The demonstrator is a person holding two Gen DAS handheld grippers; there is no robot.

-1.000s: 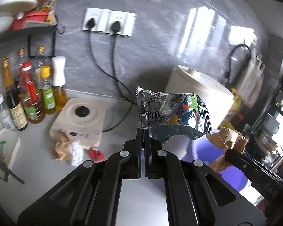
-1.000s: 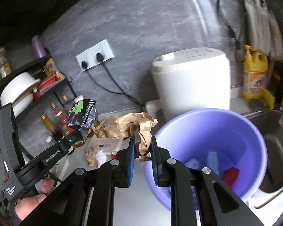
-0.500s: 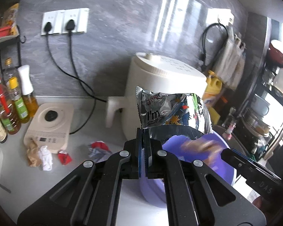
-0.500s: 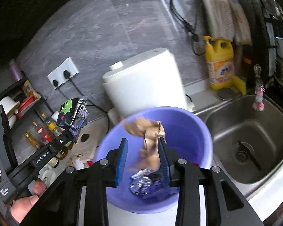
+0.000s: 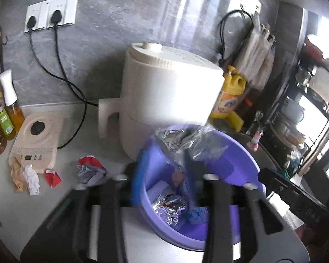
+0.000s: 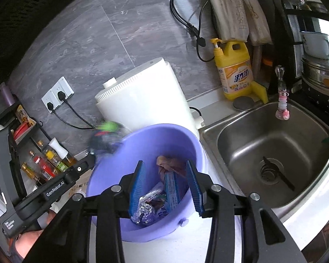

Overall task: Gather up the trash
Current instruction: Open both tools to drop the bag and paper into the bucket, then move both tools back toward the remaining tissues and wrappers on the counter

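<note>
Kitchen table w/ grey stone wall behind, white cooker at the back, steel sink to the right. Purple bucket sits on the table in front of the cooker, already holding foil scraps, a blue packet and brown paper.

Step in hand: drop-off into the bucket. Left gripper is over the bucket, jaws opening, fingers roughly half apart; the foil snack bag is blurred just past the tips, above the near rim, apparently falling free, nothing pressed between the pads. Right gripper also over the bucket, jaws opening, about half apart, nothing held; the brown paper lies inside the bucket beyond its fingers.

Remaining trash on the table, left of the bucket near the beige hotplate: red-blue wrapper, red scrap, white-and-brown crumpled paper.

Next, probably: pull both grippers back out, swing left, keep fingers open, come down on a wrapper. Scraps are small and flat, so low approach and a pinch on a raised fold.
</note>
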